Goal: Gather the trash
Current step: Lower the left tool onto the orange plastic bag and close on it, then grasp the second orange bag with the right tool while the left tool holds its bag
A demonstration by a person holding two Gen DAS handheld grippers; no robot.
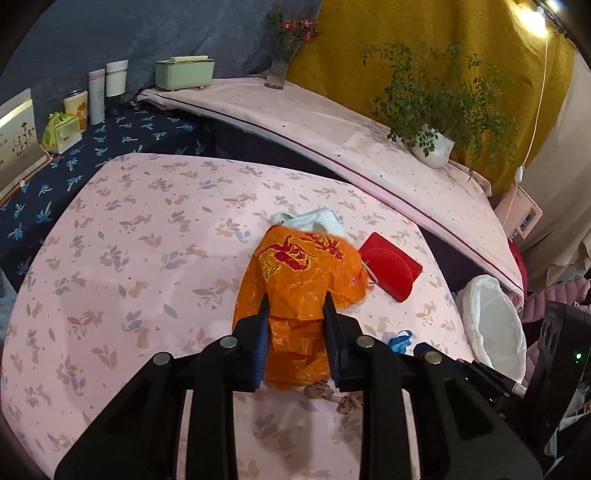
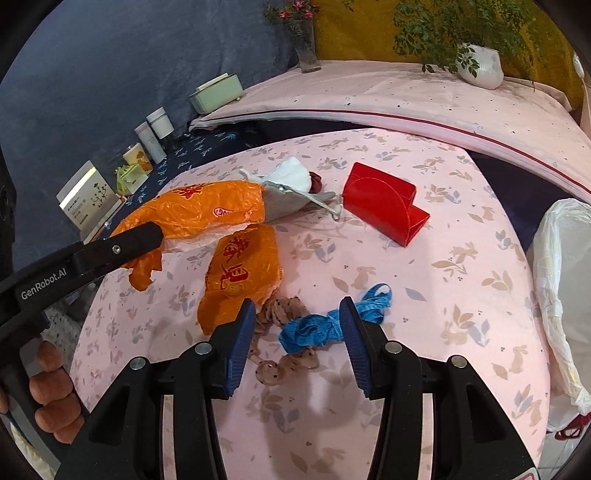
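The left hand-held gripper (image 1: pixel 295 306) is clenched on a crinkled orange plastic bag (image 1: pixel 299 273), lifted above the pink tabletop (image 1: pixel 129 240). The right hand-held gripper (image 2: pixel 297 314) hangs released over a blue ribbon scrap (image 2: pixel 321 325). The thin, slippery bag could slide free short of the white-lined bin (image 2: pixel 565 295).

Both views are evenly and brightly lit. A glaring lamp (image 1: pixel 550 5) is seen at the upper right of the left wrist view. Soft shadows are cast on the table (image 2: pixel 461 295). Edges are bent by fisheye distortion and darkened at the corners; focus is sharp.
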